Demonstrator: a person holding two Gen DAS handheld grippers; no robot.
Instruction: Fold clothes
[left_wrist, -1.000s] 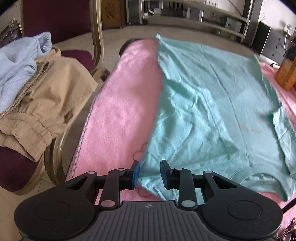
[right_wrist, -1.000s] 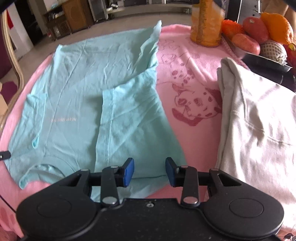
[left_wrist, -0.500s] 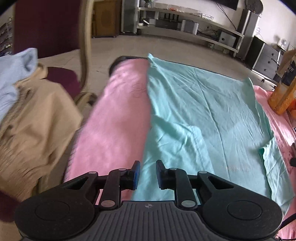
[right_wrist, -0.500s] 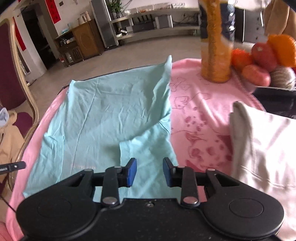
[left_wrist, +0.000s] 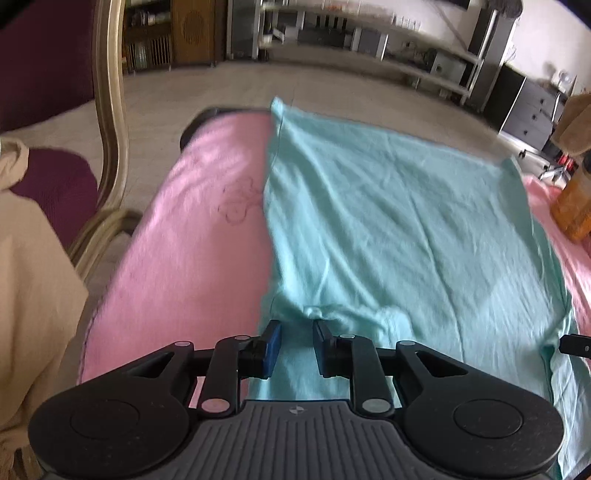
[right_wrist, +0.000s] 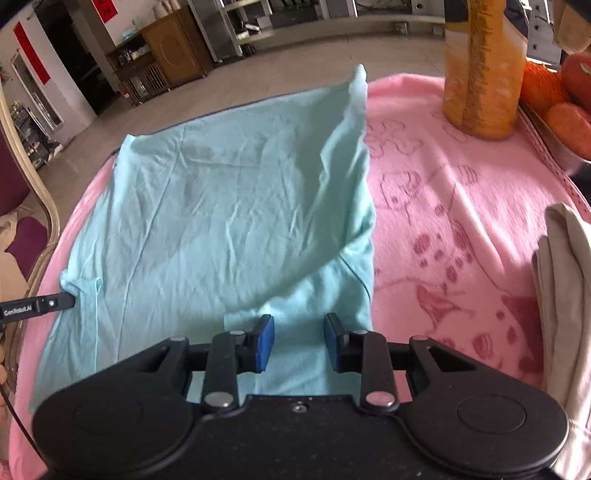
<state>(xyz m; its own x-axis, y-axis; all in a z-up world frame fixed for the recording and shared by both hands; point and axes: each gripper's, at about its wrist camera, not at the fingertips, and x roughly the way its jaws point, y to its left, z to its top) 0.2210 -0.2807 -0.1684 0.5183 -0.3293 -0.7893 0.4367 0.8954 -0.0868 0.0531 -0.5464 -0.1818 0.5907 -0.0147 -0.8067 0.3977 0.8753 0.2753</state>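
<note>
Most of both views taken up by a pink blanket printed with cartoon dogs and spread across the tabletop. Next in size, a teal T-shirt, lying flat and creased down the middle of the blanket, far hem at the upper edge of the cloth, near end doubled over toward the bottom of the frame. At the left edge, a gilt-framed chair with a maroon seat, draped with a beige garment. At the right edge of the right wrist view, a folded pale grey garment. Upper right, an orange bottle, upright on the blanket, just beside a tray of fruit. Bottom centre, left gripper, jaws just been closing, now narrow, nipping a bunched corner of the T-shirt near its left edge. Right gripper likewise just been closing, narrow, with teal cloth caught between the blue pads near the shirt's right edge.
</note>
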